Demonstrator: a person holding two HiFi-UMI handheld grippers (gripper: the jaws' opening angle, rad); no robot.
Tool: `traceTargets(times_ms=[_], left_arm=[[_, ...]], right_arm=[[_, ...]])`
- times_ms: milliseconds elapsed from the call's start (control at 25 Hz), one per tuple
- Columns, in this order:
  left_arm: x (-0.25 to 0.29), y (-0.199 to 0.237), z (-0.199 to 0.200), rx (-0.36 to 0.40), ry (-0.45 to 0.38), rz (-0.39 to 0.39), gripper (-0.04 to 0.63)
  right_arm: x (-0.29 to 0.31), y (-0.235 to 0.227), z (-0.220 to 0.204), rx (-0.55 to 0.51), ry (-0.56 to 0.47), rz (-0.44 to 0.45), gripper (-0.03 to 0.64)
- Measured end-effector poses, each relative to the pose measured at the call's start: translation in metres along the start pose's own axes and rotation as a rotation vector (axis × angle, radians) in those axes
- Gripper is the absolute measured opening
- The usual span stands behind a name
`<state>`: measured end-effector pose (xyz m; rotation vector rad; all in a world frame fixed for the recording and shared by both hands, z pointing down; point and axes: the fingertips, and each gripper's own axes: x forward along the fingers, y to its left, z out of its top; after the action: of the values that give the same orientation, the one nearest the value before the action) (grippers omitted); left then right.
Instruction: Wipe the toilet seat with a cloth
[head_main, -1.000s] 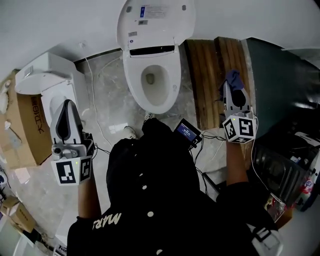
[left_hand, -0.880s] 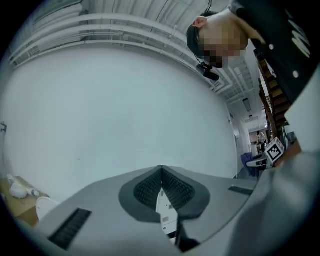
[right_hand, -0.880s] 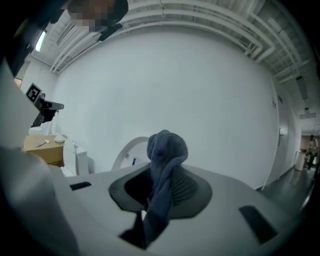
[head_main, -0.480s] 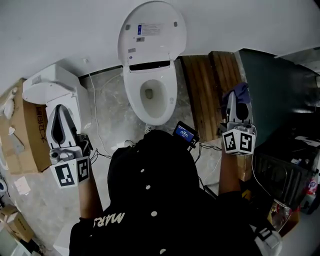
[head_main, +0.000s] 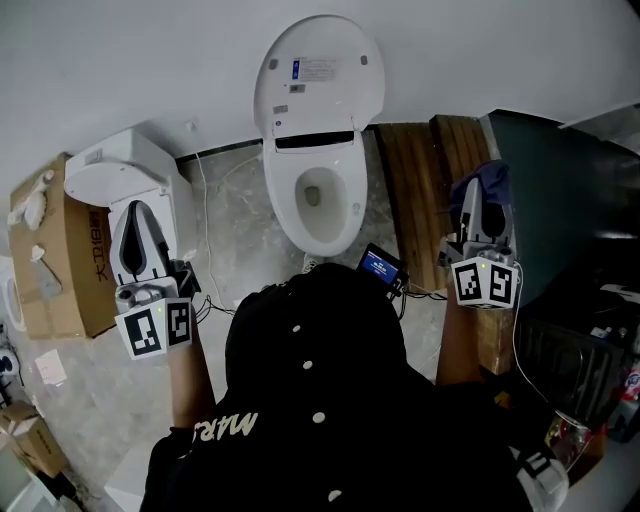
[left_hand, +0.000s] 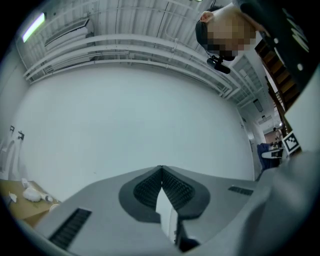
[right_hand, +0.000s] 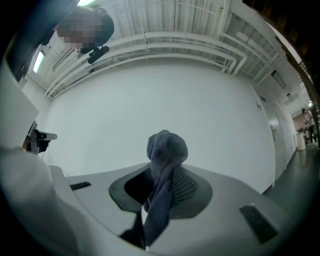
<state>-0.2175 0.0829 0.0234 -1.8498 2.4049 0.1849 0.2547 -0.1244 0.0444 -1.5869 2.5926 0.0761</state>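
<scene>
A white toilet (head_main: 322, 205) stands ahead with its lid (head_main: 318, 75) raised and the bowl open. To its right, over the wooden boards, my right gripper (head_main: 482, 193) is shut on a dark blue cloth (head_main: 492, 179); the cloth (right_hand: 165, 170) bunches up between the jaws in the right gripper view, which faces a plain white wall. My left gripper (head_main: 139, 218) is held well left of the toilet, its jaws shut with nothing in them. In the left gripper view the left gripper (left_hand: 161, 170) points up at the white wall and ceiling.
A second white toilet unit (head_main: 115, 180) and a cardboard box (head_main: 55, 250) sit at the left. Brown wooden boards (head_main: 425, 180) lie right of the toilet, with a dark cabinet (head_main: 570, 210) beyond. A small device with a blue screen (head_main: 381, 267) and cables lie on the grey floor.
The head view has shifted, so the toilet sits a bit further right and lower. Both grippers rose slightly in the frame; the right one still holds the cloth.
</scene>
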Motion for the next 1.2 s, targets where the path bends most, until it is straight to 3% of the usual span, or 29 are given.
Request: traceTargets(times_ms=[320,760,1200], left_arm=[[-0.011,0.001,-0.009,0.007,0.043,-0.003,0.008],[-0.014,-0.009,-0.002,0.04,0.04,-0.026,0.008],[-0.019,-0.01,-0.003,0.028,0.044,-0.025,0.008]], right_arm=[[0.008,0.031,-0.015,0.0,0.051,0.075,0.084],[0.012,0.056,-0.027,-0.008,0.08,0.149,0.083],[0.007,0.063,-0.029,0.003,0.078,0.157,0.083]])
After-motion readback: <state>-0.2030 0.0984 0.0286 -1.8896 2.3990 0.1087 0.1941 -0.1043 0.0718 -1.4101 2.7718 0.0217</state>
